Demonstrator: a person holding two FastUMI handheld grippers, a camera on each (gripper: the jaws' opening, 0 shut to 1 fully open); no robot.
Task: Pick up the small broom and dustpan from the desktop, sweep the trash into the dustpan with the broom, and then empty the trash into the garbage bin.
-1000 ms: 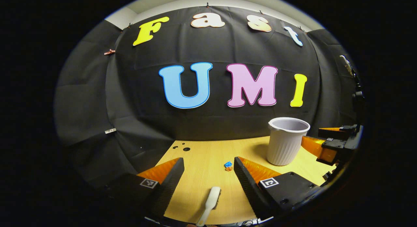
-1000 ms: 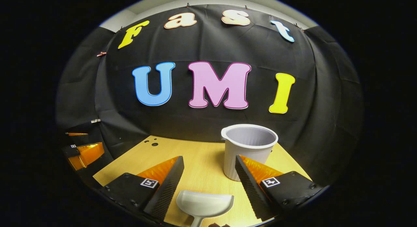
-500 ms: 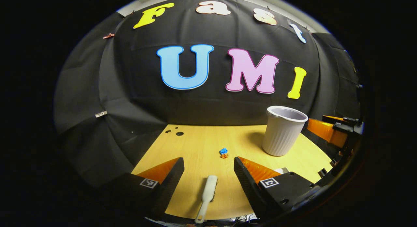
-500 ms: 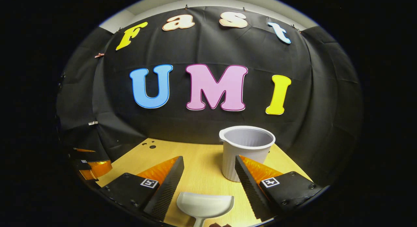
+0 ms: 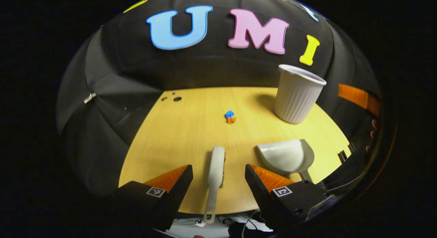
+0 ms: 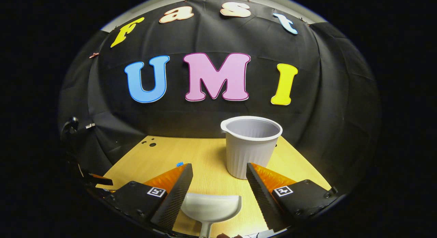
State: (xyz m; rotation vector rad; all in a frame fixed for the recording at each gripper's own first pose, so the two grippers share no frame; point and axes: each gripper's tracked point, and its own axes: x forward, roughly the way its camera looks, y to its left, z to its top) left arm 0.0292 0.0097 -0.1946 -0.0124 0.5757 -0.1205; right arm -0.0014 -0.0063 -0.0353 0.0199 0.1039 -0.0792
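Left gripper [image 5: 218, 176] gapes above broom [image 5: 215, 169]; right gripper [image 6: 218, 176], seemingly untouching, gapes above dustpan [image 6: 211, 207].

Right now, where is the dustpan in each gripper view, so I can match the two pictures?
Left gripper view: the dustpan lies on the desk at lower right, right of the broom, beyond the left gripper's right finger.
Right gripper view: the dustpan sits bottom centre, between the open right gripper's fingers, handle toward the camera.
Shared landmark: the bin, standing behind the dustpan.
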